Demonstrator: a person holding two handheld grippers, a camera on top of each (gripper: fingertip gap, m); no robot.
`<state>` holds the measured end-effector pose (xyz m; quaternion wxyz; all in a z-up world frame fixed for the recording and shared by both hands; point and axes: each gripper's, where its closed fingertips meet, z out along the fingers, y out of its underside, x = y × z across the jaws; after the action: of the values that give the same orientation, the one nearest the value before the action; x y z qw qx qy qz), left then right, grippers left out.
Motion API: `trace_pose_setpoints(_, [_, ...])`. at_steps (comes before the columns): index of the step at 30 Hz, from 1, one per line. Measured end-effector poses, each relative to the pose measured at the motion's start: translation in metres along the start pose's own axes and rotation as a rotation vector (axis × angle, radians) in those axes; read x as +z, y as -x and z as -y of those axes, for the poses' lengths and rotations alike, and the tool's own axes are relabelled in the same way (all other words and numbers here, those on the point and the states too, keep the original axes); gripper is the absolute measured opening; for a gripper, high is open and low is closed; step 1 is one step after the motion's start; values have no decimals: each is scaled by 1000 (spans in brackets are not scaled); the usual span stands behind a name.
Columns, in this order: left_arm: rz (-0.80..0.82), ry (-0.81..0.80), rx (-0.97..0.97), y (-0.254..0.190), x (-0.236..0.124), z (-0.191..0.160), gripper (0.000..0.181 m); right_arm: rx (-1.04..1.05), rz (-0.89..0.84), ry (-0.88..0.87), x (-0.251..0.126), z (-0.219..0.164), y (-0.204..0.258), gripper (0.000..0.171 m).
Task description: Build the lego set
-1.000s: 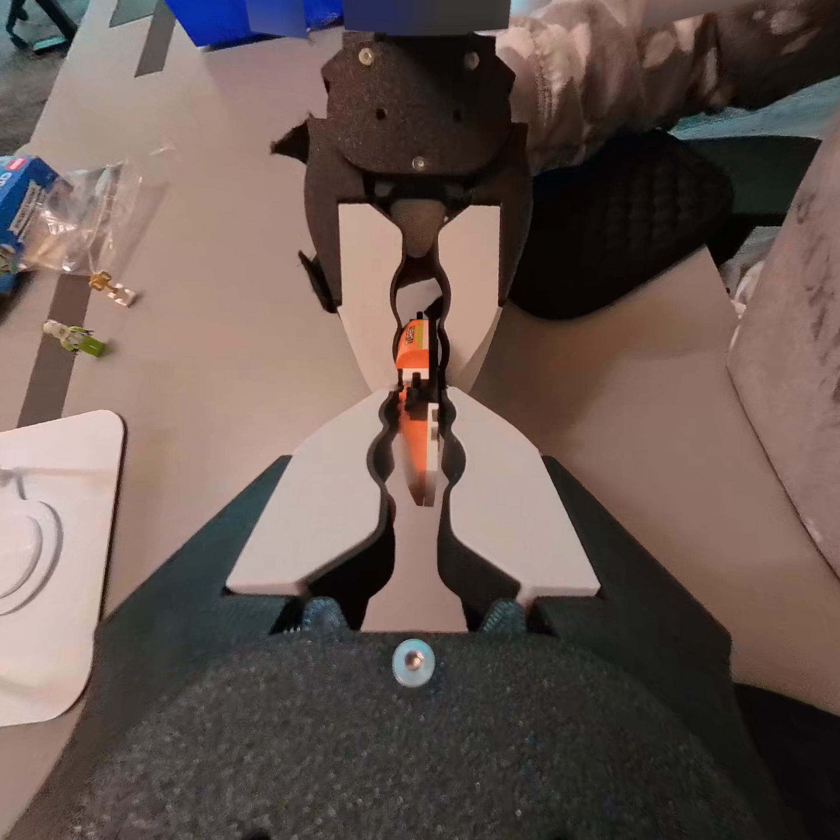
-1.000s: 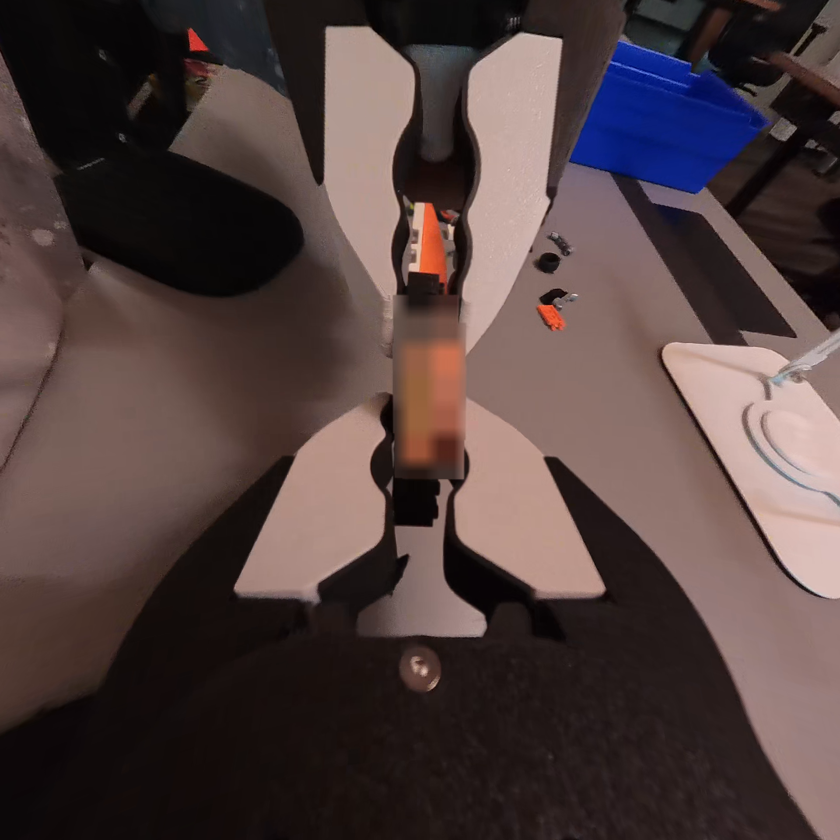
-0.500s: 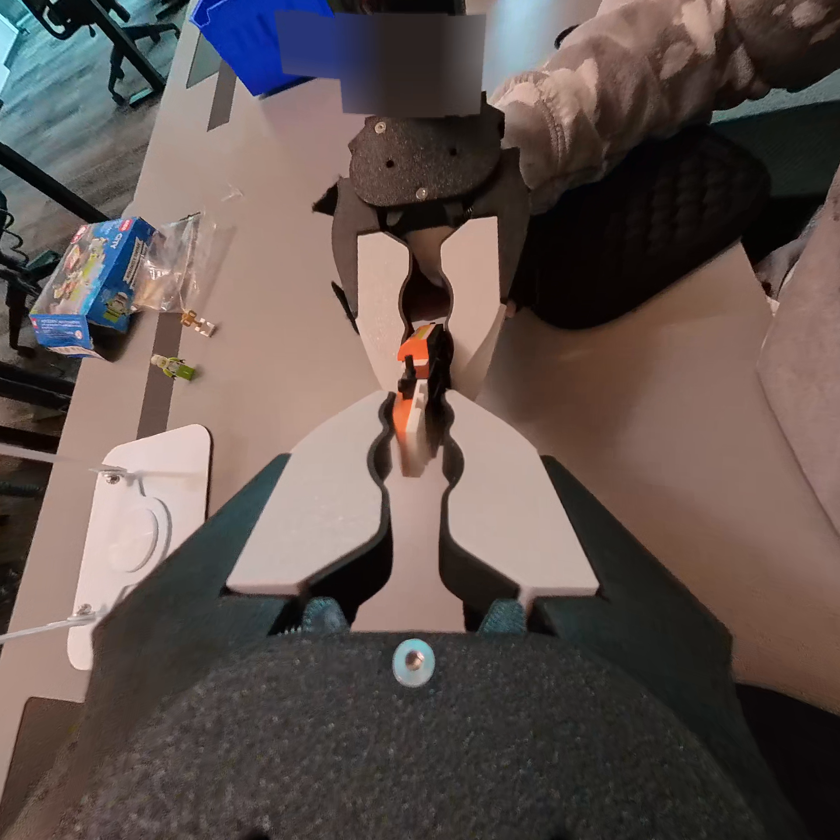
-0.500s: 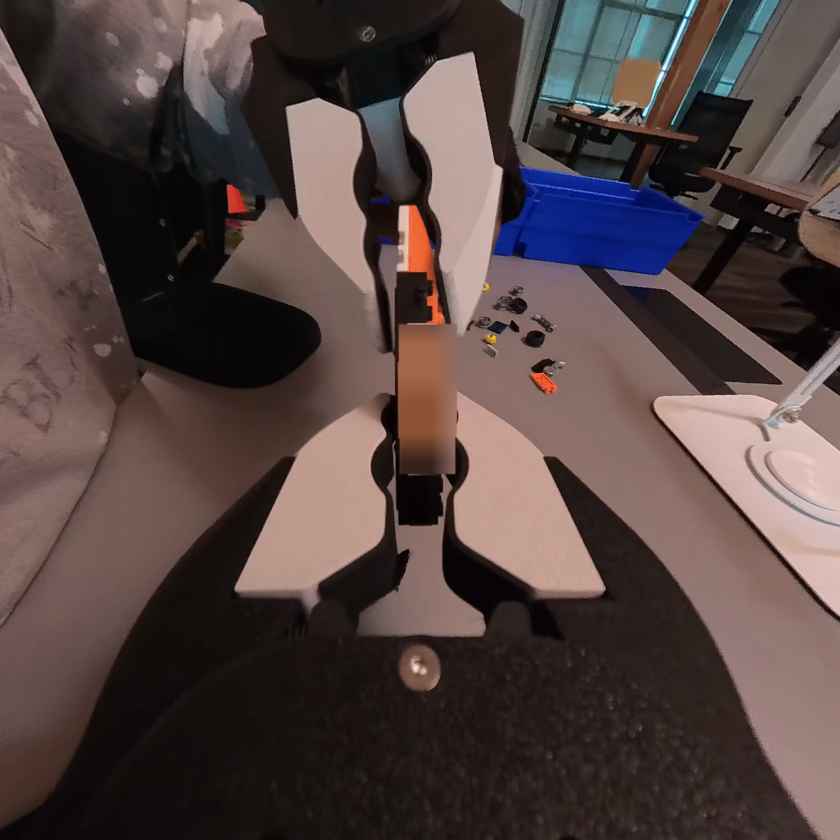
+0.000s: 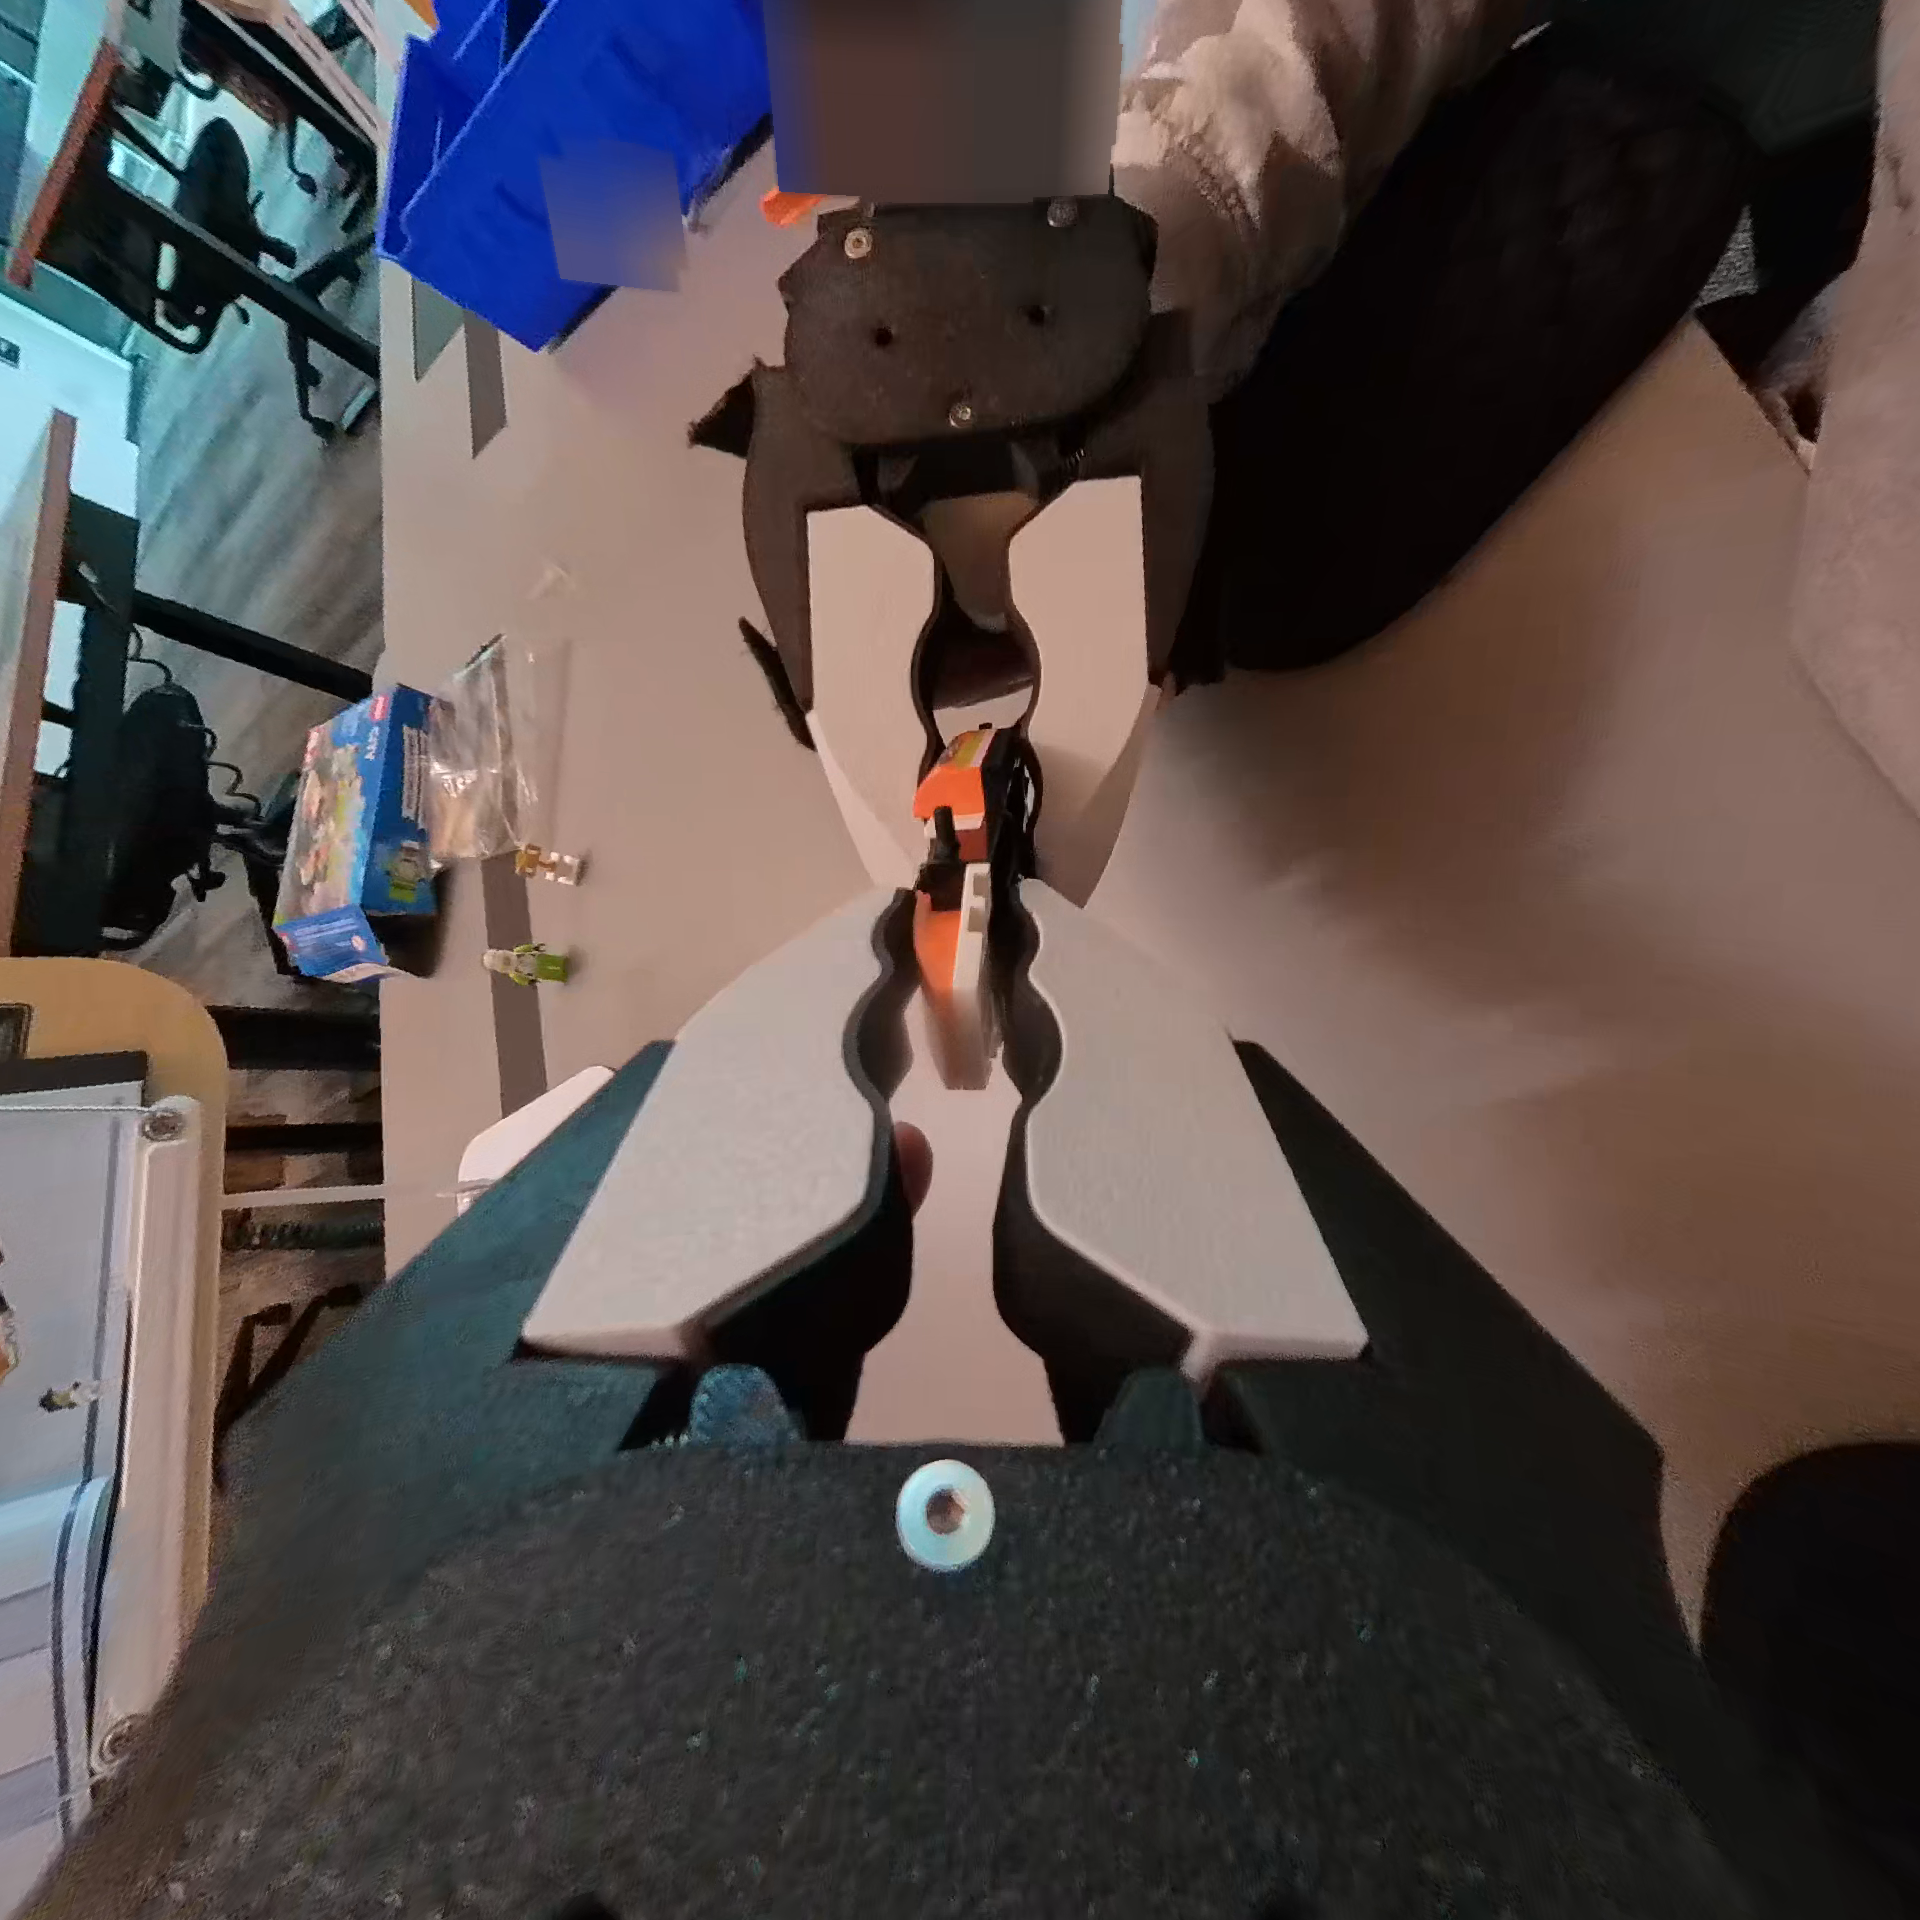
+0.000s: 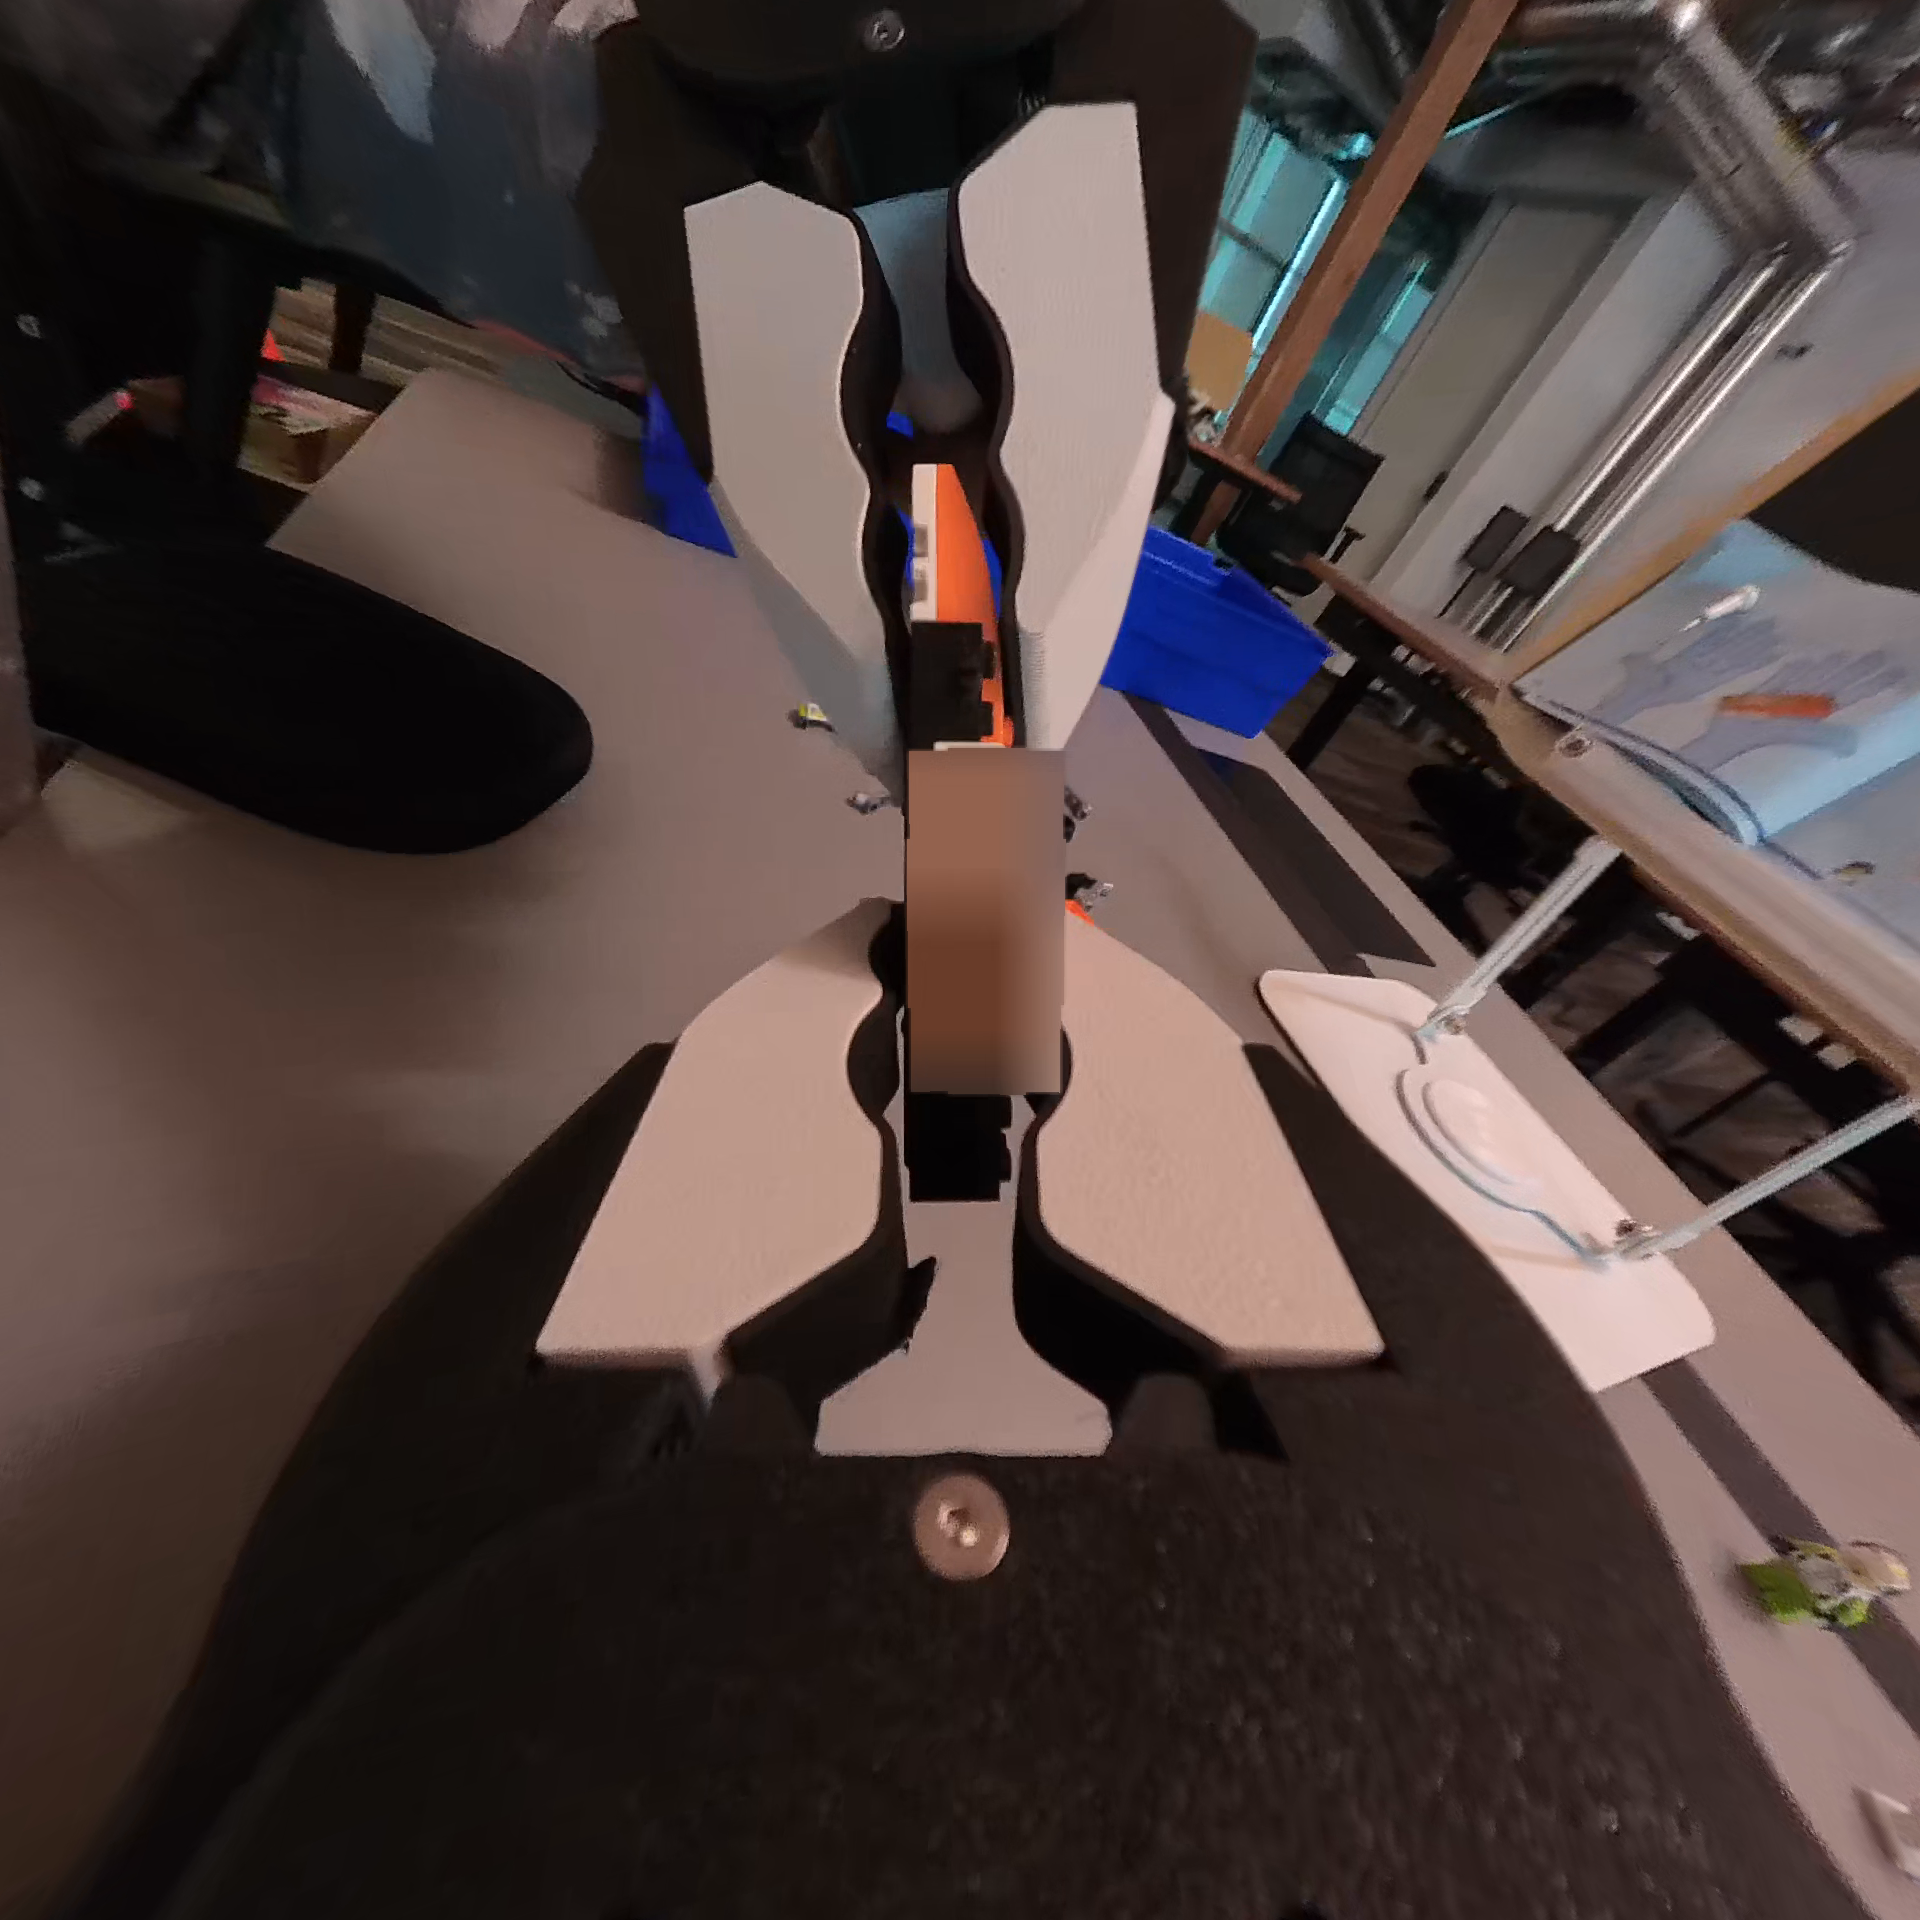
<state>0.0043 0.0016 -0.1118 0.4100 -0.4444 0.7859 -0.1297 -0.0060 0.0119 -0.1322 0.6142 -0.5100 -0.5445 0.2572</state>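
A small orange, white and black lego build (image 5: 951, 966) is held in the air between my two grippers, which face each other tip to tip. My left gripper (image 5: 956, 920) is shut on its orange-and-white end. My right gripper (image 5: 977, 831) comes from the far side and is shut on the orange-and-black end (image 5: 961, 784). In the right wrist view my right gripper (image 6: 977, 930) clamps the black part (image 6: 951, 1143), and my left gripper (image 6: 966, 717) clamps the orange-and-white part (image 6: 951, 551). A blur patch hides the middle of the build.
The grey table (image 5: 1351, 935) lies below. A lego box (image 5: 353, 831), a plastic bag (image 5: 488, 769), a green minifigure (image 5: 525, 961) and a small part (image 5: 551, 860) lie at its left. Blue bins (image 5: 540, 156) stand far off. A white lamp base (image 6: 1475, 1153) and loose parts (image 6: 1086, 888) are near. Only a small space, under 4 cm, lies between the two pairs of fingers.
Both grippers have risen and tilted together with the build still clamped between them. The table has dropped away and more of the room shows. Neither gripper has opened.
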Motion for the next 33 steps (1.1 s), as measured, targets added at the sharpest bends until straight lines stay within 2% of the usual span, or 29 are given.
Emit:
trace_pose_setpoints(7, [40, 2, 117, -1, 5, -5, 17, -75, -74, 17, 1, -6, -3, 18])
trace_pose_setpoints(15, [-89, -10, 86, -12, 16, -18, 16, -59, -52, 90, 8, -24, 5, 18])
trace_pose_setpoints(22, [-85, -52, 13, -5, 27, -24, 16, -4, -55, 123, 7, -36, -3, 18])
trace_pose_setpoints(25, [-48, -88, -110, 5, 31, -30, 17, 37, -79, 151, 7, -42, -10, 18])
trace_pose_setpoints(27, [-37, -81, -246, 10, 32, -43, 47, 40, -119, 176, 5, -48, -20, 18])
trace_pose_setpoints(28, [-59, -100, -364, 10, 31, -46, 55, 32, -147, 198, 3, -52, -26, 18])
trace_pose_setpoints(31, [-58, -244, -704, 20, 27, -44, 55, -58, -219, 275, 0, -66, -38, 18])
trace_pose_setpoints(33, [-42, -216, -844, 19, 33, -54, 56, -118, -251, 322, 1, -74, -41, 18])
